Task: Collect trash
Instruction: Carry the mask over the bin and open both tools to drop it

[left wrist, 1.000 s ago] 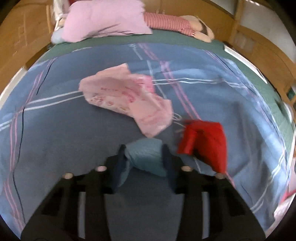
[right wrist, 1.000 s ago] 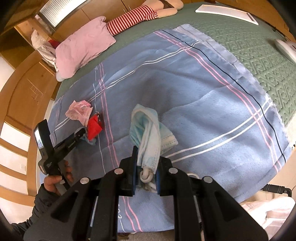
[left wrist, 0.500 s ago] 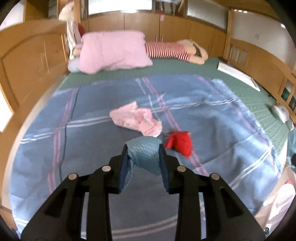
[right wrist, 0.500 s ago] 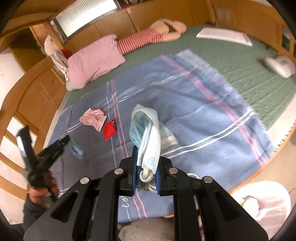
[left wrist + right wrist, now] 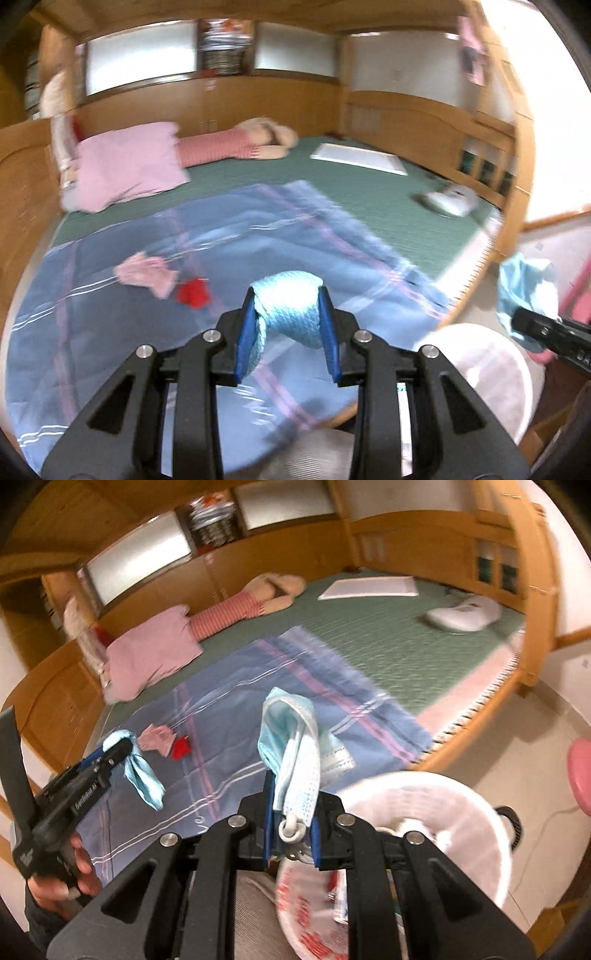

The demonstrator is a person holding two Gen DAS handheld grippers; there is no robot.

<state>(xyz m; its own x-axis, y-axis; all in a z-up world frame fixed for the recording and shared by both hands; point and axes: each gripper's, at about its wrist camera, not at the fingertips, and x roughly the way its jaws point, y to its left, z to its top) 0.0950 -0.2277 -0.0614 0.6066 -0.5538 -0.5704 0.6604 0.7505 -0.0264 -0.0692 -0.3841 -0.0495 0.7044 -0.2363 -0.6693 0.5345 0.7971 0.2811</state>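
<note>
Lifted away from the blue blanket [image 5: 110,332] now, both grippers, compared with a second ago, and swung toward the white trash bin [image 5: 461,812] at lower right of both views. Left gripper [image 5: 288,317] pinching a crumpled blue cloth [image 5: 291,306] between its pads; right gripper [image 5: 291,823] clamped on a folded face mask [image 5: 291,746], ear loops dangling at the jaws. Left behind on the blanket, at centre left: a pink wrapper [image 5: 144,273] and a red scrap [image 5: 192,293]. Probably next: release over the bin, then back for those two.
</note>
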